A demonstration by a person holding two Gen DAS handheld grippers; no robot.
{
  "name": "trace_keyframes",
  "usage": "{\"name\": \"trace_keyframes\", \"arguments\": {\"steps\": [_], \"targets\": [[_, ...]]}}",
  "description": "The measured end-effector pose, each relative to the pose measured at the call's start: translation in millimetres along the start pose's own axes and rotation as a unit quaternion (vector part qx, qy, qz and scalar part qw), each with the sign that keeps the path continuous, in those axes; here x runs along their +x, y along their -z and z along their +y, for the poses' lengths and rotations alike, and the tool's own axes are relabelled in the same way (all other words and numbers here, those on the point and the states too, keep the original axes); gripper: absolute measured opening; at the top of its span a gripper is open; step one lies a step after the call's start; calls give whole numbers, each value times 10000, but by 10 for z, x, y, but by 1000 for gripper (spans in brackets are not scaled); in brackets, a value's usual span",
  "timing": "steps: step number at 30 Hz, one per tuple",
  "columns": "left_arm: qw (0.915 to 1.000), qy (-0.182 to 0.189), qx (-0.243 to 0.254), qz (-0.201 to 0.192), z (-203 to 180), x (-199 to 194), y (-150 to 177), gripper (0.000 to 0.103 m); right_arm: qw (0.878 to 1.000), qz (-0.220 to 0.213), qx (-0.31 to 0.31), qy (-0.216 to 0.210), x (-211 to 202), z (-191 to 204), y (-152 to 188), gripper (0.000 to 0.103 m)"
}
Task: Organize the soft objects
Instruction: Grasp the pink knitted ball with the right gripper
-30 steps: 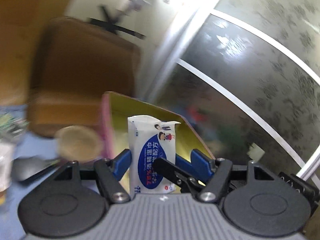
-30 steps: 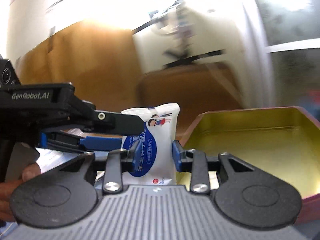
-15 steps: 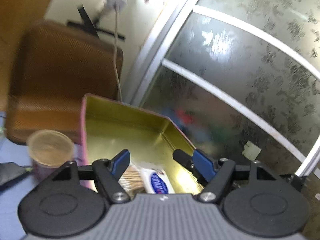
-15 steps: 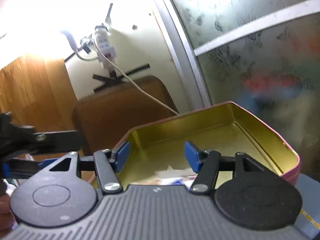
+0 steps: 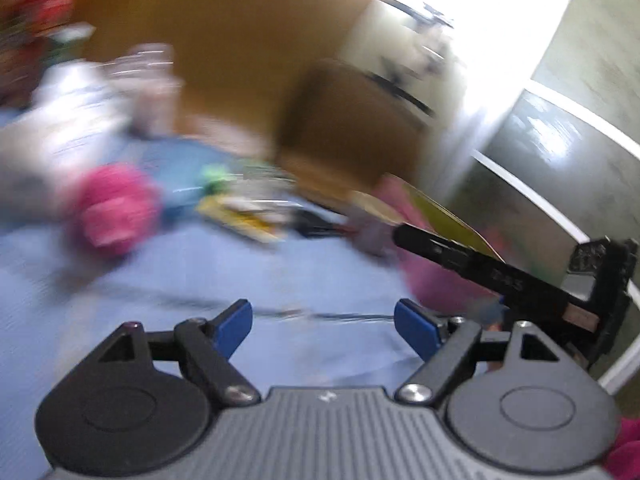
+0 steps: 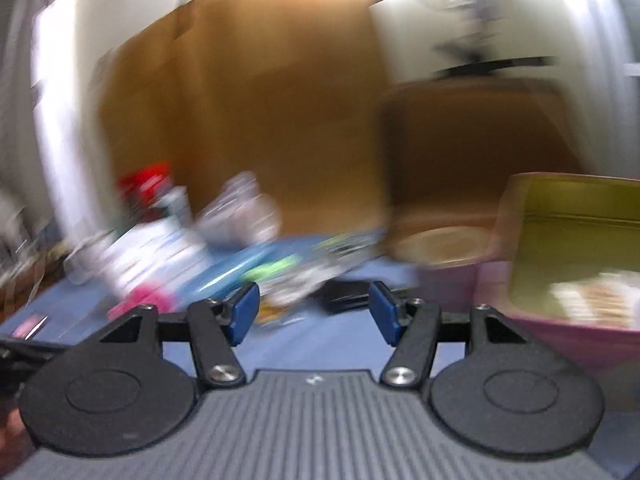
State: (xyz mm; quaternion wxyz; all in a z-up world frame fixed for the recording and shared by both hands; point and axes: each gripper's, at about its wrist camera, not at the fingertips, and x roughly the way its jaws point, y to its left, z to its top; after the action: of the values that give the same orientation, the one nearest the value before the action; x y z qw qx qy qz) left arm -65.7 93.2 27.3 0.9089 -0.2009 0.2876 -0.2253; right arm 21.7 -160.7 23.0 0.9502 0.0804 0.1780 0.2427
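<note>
Both views are motion-blurred. My left gripper (image 5: 323, 326) is open and empty above the blue table (image 5: 248, 280). A pink soft object (image 5: 116, 208) lies to its far left. The pink tin with a gold inside (image 5: 436, 216) is at the right, partly behind my right gripper's finger (image 5: 480, 268). My right gripper (image 6: 314, 312) is open and empty. In the right wrist view the tin (image 6: 576, 248) stands at the right with pale packets (image 6: 592, 298) inside. The pink soft object (image 6: 146, 300) lies at the left.
A blurred heap of packets and bottles (image 6: 180, 240) lies on the table (image 6: 328, 340) at the back left. A black flat item (image 6: 346, 296) lies ahead of the right gripper. A brown chair back (image 6: 472, 140) stands behind the table. A round lid or cup (image 6: 440, 242) sits beside the tin.
Both grippers held the wet-wipes packet a second ago, let it go into the tin, and have swung left away from the tin toward the cluttered table. Both are open now.
</note>
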Motion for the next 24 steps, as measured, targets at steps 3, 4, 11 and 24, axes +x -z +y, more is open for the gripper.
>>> {"name": "trace_keyframes", "arguments": {"steps": [3,4,11,24], "targets": [[9975,-396,-421,-408,318,-342,41,81,9961,285,-460,-692,247,456,-41,63],[9961,-477,-528,-514,392,-416,40,81,9941,352,-571,-854,325,578,-54,63],[9876,-614,-1051,-993,688,-760,-1,80,9801,1025,-932,-1421,1174,1311,-146,85],[9925,-319,-1022,-597,600,-561,14,83,9749,1244,-1505,-1068,815,1141,164,55]]}}
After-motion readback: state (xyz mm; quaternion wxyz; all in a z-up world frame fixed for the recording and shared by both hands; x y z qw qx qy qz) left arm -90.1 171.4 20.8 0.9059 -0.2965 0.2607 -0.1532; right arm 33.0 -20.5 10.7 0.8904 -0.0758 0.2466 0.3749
